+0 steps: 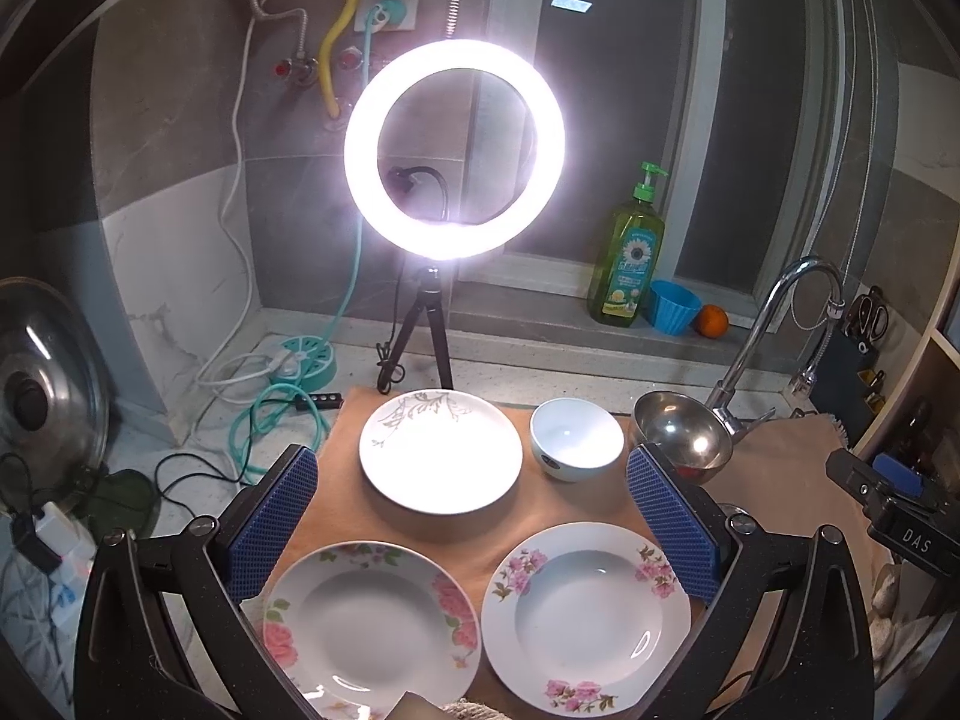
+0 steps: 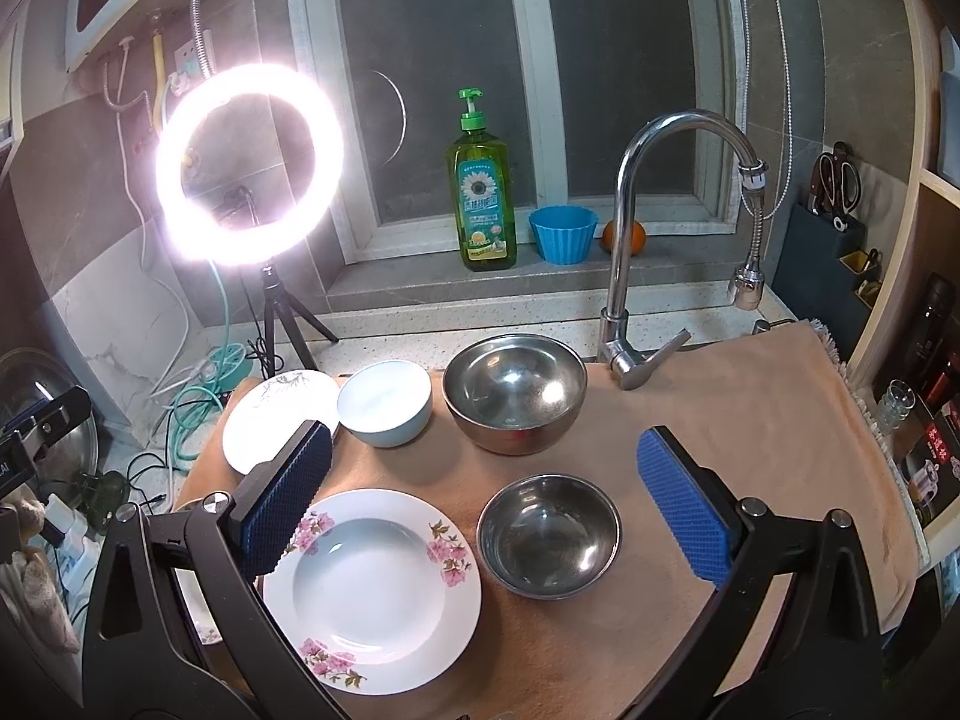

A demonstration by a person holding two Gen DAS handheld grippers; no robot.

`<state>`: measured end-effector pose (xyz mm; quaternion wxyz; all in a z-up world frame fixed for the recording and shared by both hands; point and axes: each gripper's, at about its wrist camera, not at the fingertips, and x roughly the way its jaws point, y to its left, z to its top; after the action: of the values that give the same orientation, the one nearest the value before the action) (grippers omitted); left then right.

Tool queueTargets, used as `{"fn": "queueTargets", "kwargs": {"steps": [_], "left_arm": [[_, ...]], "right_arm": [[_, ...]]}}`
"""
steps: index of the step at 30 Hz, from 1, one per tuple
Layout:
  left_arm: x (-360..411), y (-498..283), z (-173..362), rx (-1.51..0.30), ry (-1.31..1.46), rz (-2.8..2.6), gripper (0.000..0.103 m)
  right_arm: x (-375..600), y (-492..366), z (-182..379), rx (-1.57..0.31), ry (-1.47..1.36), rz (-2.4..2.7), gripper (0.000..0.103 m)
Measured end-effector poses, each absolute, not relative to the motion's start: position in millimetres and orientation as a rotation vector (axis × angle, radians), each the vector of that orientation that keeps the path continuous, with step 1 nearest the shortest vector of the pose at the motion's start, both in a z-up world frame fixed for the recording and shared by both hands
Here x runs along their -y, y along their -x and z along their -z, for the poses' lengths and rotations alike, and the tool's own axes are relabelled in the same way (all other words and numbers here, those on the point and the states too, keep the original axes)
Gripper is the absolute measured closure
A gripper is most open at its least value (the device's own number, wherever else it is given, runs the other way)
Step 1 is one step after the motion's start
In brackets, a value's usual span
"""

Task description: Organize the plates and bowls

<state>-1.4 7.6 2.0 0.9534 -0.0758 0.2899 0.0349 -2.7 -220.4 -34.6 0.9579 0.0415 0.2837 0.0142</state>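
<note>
In the left wrist view the left gripper (image 1: 472,516) hangs above the desk with its jaws spread wide and nothing between them. Under it a tan cloth (image 1: 342,450) carries three plates well inside its edges: a leaf-print plate (image 1: 441,450) at the back, a rose plate (image 1: 372,624) and a pink-blossom plate (image 1: 585,618) side by side in front, narrowly apart. A white bowl (image 1: 576,438) sits just right of the leaf-print plate, with a large steel bowl (image 1: 684,435) beside it; both look empty. A ring light (image 1: 454,150) stands behind the cloth. In the right wrist view the right gripper (image 2: 486,504) also has wide, empty jaws. The pink-blossom plate (image 2: 372,591) lies near a small steel bowl (image 2: 549,540), empty, and bare cloth spreads to the right of it, below the tap (image 2: 624,252).
</note>
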Motion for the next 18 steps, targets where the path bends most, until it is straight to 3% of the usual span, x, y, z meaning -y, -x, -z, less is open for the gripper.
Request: {"fn": "queueTargets", "kwargs": {"steps": [18], "left_arm": [[-7.5,0.6,-2.2,-0.589,0.16,-0.069,0.001]], "right_arm": [[215.2,0.2,37.3,-0.589,-0.086,-0.045,0.0]]}}
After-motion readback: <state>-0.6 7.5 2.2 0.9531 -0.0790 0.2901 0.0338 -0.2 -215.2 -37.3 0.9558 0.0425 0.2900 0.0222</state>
